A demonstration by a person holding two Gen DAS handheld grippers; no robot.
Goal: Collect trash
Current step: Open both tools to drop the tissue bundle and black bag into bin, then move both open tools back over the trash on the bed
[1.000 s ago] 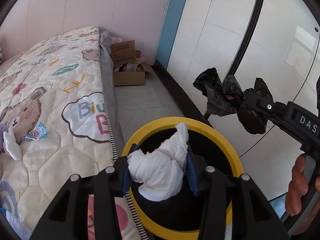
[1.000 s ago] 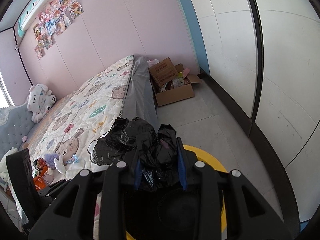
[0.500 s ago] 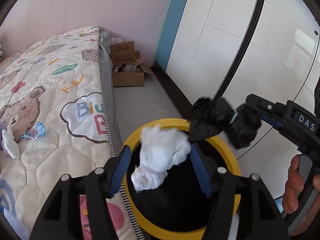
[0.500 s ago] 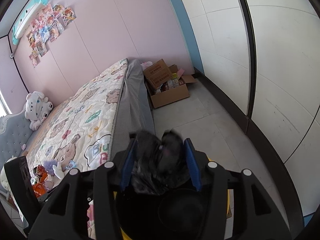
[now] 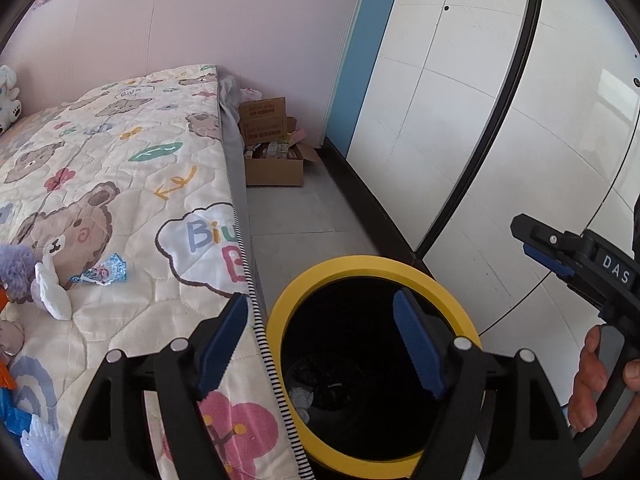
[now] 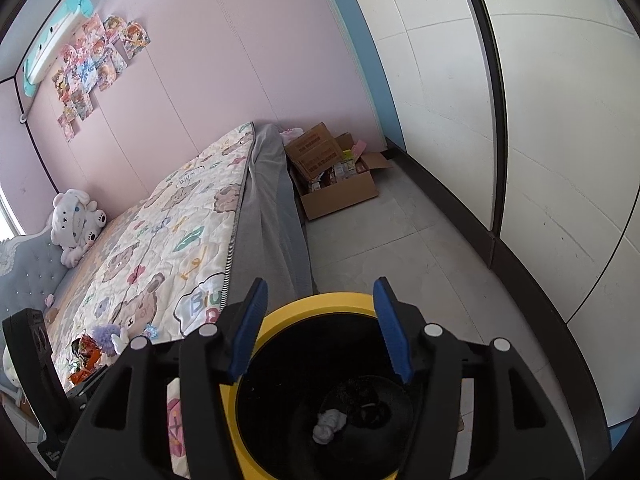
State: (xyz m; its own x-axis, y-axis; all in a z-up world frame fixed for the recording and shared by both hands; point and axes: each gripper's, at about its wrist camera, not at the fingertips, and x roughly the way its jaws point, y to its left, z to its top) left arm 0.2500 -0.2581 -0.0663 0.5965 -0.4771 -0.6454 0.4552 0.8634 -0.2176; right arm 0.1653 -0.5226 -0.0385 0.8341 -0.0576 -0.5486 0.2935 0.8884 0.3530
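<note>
A black bin with a yellow rim stands on the floor by the bed. At its bottom lie a crumpled white tissue and a black plastic bag. My left gripper hovers over the bin's near left edge, its jaws opening with nothing between them. My right gripper hangs above the bin, jaws also opening and empty; it shows side-on in the left wrist view, held by a hand. On the bed remain a blue-white wrapper, a white tissue and orange packets.
The quilted bed fills the left, its edge touching the bin. An open cardboard box sits on the floor at the bed's far corner. White cabinet doors line the right. A plush toy sits near the headboard.
Both grippers opened. The white tissue dropped from the left one and the black bag from the right one, and both now lie in the bin.
</note>
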